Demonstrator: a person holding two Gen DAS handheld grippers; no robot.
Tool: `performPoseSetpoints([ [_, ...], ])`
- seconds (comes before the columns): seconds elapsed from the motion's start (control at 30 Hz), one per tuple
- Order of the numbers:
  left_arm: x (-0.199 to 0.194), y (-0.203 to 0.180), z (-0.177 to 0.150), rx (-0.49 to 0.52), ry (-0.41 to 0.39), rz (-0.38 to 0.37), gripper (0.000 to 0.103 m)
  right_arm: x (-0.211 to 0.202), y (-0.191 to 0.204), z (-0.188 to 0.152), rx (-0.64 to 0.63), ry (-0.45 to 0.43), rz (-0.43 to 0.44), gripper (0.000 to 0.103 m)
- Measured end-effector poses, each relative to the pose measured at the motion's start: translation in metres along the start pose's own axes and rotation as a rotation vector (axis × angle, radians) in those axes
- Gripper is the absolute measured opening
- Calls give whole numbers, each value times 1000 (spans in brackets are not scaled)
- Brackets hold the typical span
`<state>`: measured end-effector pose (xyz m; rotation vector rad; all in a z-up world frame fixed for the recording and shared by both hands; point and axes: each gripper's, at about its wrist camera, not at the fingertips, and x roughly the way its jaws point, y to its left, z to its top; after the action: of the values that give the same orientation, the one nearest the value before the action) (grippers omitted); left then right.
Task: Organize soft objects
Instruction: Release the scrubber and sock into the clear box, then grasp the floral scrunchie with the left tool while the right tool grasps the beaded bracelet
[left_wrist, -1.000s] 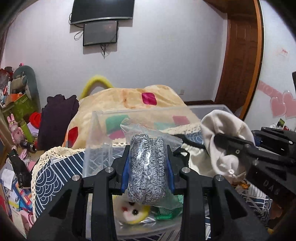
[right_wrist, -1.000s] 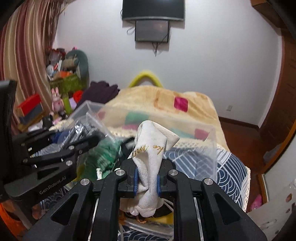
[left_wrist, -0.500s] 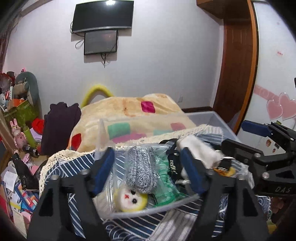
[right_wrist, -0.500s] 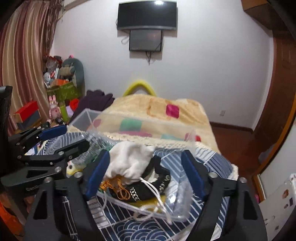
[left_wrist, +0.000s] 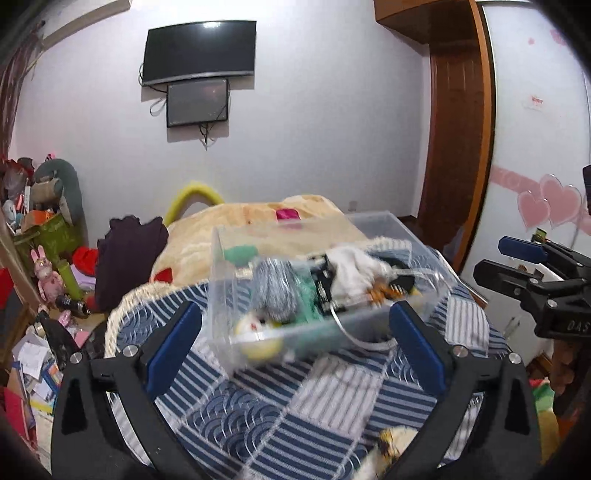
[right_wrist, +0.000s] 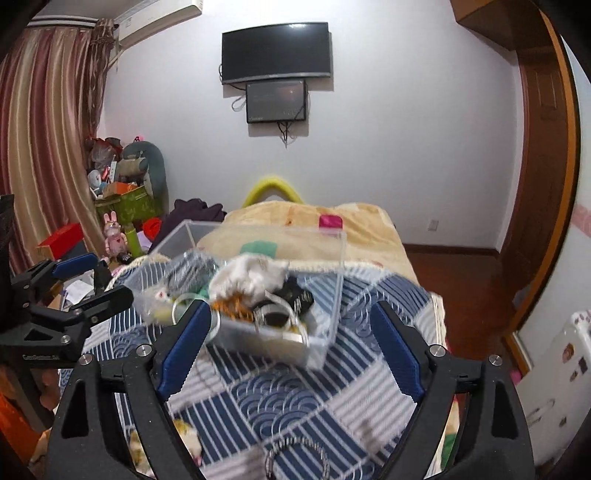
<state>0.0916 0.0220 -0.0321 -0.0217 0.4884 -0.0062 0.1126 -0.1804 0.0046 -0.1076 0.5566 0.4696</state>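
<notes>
The bed (left_wrist: 280, 406), covered in a blue patterned quilt, is being used as the work surface. The clear bin (left_wrist: 391, 236) is being kept on it to gather soft items. The grey knit roll (left_wrist: 275, 291) and white pouch (right_wrist: 251, 275) are lying inside, ahead of the left claw (left_wrist: 295, 343) and right claw (right_wrist: 291, 339), both being held spread and empty.
</notes>
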Motion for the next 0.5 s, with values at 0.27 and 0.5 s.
performPoseSetpoints([
  [0.27, 1, -11, -44, -15, 119, -50, 103, 2, -6, -40, 41, 87, -29, 87],
  [0.5, 9, -21, -81, -23, 203, -86, 103, 12, -16, -78, 67, 186, -44, 86],
])
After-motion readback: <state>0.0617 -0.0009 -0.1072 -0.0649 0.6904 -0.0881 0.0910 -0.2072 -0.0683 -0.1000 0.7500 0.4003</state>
